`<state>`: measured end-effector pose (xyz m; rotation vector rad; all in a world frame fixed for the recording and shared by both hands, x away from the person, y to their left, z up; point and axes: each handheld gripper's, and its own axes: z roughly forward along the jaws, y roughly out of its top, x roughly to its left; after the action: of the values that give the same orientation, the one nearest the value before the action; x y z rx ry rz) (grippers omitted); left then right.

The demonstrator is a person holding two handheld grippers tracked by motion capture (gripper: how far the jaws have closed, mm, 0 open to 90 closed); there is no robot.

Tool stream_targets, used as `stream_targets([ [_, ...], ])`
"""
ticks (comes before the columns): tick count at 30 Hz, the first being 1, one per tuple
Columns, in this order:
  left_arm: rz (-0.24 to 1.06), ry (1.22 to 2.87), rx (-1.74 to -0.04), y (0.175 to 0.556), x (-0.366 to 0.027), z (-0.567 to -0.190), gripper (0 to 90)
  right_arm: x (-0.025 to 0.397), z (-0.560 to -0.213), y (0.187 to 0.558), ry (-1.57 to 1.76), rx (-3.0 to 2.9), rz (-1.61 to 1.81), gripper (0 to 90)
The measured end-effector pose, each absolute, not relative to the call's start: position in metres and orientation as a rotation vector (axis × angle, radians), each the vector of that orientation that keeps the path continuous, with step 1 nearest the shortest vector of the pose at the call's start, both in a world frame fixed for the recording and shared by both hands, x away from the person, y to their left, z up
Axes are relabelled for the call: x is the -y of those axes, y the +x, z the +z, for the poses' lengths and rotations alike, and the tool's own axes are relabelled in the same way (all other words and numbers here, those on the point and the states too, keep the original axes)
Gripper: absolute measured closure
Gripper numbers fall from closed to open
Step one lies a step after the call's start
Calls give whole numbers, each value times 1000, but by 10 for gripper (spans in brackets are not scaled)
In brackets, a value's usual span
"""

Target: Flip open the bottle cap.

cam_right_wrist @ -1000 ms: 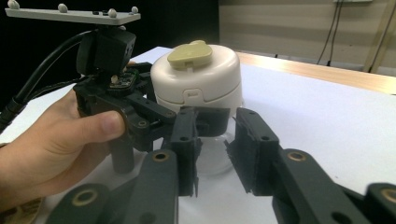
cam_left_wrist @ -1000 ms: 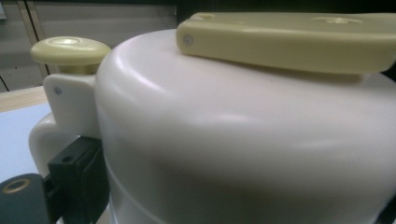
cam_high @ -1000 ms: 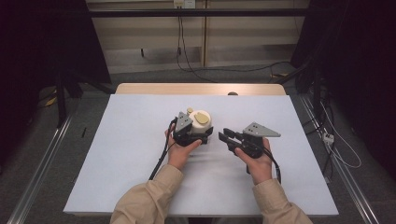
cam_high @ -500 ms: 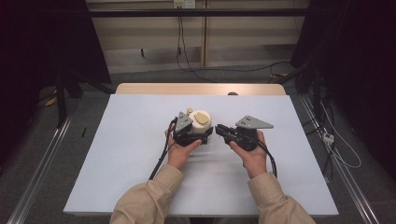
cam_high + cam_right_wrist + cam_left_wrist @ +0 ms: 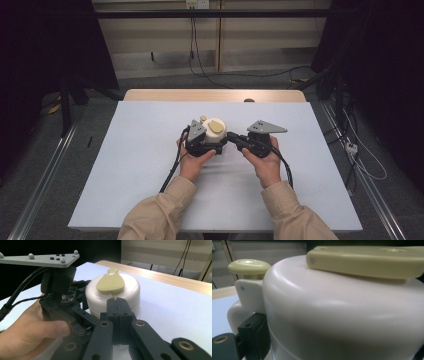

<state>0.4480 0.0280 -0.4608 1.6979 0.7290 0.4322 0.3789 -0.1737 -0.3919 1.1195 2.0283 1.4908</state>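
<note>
Two hand-held tools meet at a cream lidded pot [image 5: 216, 131] at the centre of the worktop [image 5: 130, 165]. Left tool [image 5: 212, 148]: jaws mostly hidden behind the pot, one black pad [image 5: 252, 336] against its side; grip cannot be told. Right tool [image 5: 116, 305]: jaws pressed together, tips just at the pot's wall.

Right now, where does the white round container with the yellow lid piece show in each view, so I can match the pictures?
High view: white container at table centre, between the two grippers.
Left gripper view: it looms very close, centre and right.
Right gripper view: upper centre, just beyond the closed jaws.
Shared landmark: the yellow lid piece on top.
</note>
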Motion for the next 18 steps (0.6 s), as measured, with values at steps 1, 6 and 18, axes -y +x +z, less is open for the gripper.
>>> stream_targets([
  [1,433,1699,-729,448,-28,-461,64,172,-392,379,1117,-2034,1483,900],
  [6,433,1700,-729,448,-28,-461,64,167,-392,384,1120,-2055,1463,900],
  [18,434,1701,-729,448,-28,-461,64,160,-391,388,1124,-2076,1429,900],
])
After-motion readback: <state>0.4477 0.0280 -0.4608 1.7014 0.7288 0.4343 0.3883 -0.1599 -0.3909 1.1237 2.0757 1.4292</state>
